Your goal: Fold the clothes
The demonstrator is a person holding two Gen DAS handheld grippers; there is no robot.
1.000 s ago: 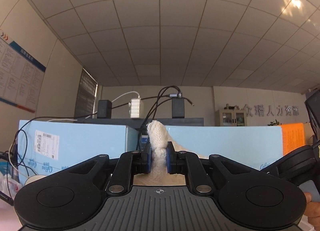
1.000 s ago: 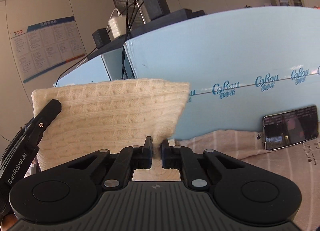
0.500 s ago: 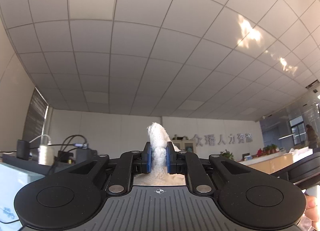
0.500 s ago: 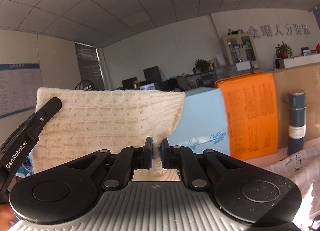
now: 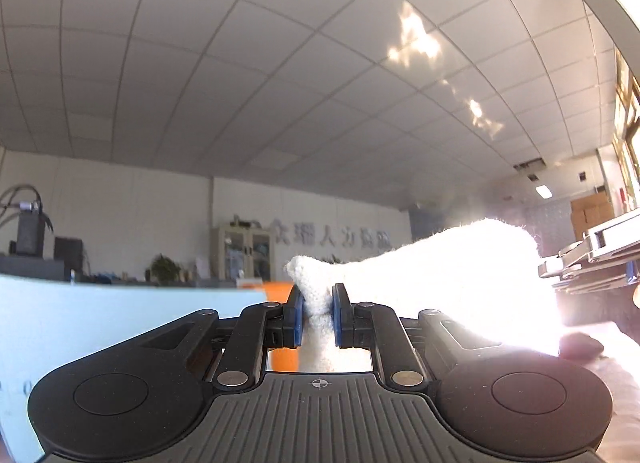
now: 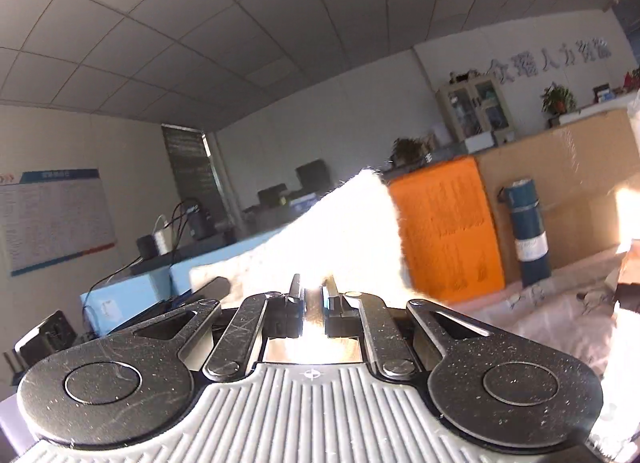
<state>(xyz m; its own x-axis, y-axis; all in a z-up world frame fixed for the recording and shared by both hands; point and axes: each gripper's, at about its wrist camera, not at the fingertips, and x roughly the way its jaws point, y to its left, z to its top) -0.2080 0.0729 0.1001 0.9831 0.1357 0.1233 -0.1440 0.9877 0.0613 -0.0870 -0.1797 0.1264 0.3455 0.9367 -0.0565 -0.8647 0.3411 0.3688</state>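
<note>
- Left wrist view: the left tongs (image 5: 317, 313) are pinching the cream knit garment (image 5: 452, 275); since a second ago the blue panel has dropped to their lower left and the ceiling (image 5: 280, 63) fills the view, so the cloth seems lifted for a fold.
- Right wrist view: the right tongs (image 6: 313, 299) pinch the same garment (image 6: 344, 231), now glaring in sunlight. To their right stand an orange board (image 6: 444, 231) and a blue bottle (image 6: 526, 231) on the covered worktop (image 6: 540, 315).
</note>
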